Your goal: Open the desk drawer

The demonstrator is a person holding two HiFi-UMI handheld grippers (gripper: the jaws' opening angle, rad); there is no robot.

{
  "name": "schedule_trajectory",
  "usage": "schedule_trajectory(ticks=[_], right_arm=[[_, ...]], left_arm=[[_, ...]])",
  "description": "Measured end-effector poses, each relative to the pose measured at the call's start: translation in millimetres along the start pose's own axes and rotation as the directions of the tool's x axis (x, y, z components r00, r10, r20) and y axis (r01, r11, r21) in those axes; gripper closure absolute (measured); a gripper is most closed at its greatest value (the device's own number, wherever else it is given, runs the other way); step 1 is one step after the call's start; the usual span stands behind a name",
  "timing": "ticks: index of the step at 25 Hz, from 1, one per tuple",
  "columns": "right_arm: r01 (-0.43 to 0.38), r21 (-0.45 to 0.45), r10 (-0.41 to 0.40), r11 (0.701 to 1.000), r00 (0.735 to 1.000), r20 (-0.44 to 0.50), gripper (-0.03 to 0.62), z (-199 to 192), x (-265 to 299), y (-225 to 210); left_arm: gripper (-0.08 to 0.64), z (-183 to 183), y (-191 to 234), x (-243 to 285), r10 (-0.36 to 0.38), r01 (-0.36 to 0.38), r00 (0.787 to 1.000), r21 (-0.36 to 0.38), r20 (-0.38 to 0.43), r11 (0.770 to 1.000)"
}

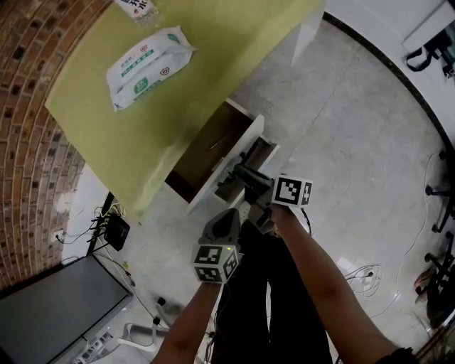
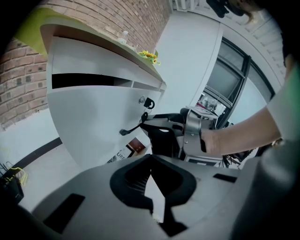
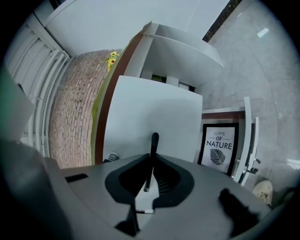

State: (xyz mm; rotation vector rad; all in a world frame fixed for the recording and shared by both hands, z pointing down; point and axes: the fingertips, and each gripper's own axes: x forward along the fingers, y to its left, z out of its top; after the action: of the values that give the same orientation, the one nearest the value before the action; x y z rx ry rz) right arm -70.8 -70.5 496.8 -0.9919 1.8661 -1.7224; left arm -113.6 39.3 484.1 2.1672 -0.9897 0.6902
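The desk (image 1: 178, 99) has a yellow-green top, and its drawer (image 1: 213, 146) stands pulled out, brown inside, behind a white front panel (image 1: 226, 178). My right gripper (image 1: 242, 174) is at that panel. In the right gripper view it (image 3: 151, 161) is shut on the thin black drawer handle (image 3: 153, 143), with the white front (image 3: 154, 112) just behind. My left gripper (image 1: 227, 215) hangs lower, nearer me and clear of the drawer. Its jaws (image 2: 150, 159) meet at the tips with nothing between them. From there I see the handle (image 2: 132, 128), the right gripper (image 2: 164, 129) and a small lock (image 2: 142, 100).
A pack of wet wipes (image 1: 148, 65) and a bottle (image 1: 138, 8) lie on the desk top. A black box with cables (image 1: 116, 231) and a dark screen (image 1: 64, 313) sit on the floor at left. A framed leaf picture (image 3: 219, 144) leans under the desk. Chair bases (image 1: 441, 192) stand at right.
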Motion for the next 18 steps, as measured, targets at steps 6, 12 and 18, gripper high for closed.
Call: schedule_trajectory(ticks=[6, 12, 18], right_arm=[[0.010, -0.005, -0.010, 1.000, 1.000, -0.007, 0.560, -2.5, -8.1, -0.6], [0.007, -0.033, -0.007, 0.999, 1.000, -0.013, 0.560, -2.3, -8.2, 0.1], [0.057, -0.046, -0.058, 0.997, 0.998, -0.002, 0.558, -4.6, -10.4, -15.7]], left_arm=[[0.551, 4.6, -3.9, -2.1, -0.006, 0.006, 1.000, -0.004, 0.014, 1.000], [0.551, 10.1, -9.7, -4.1, -0.017, 0.017, 1.000, -0.011, 0.024, 1.000], [0.551, 11.8, -14.2, 1.1, -0.036, 0.036, 0.999, -0.005, 0.028, 0.999]])
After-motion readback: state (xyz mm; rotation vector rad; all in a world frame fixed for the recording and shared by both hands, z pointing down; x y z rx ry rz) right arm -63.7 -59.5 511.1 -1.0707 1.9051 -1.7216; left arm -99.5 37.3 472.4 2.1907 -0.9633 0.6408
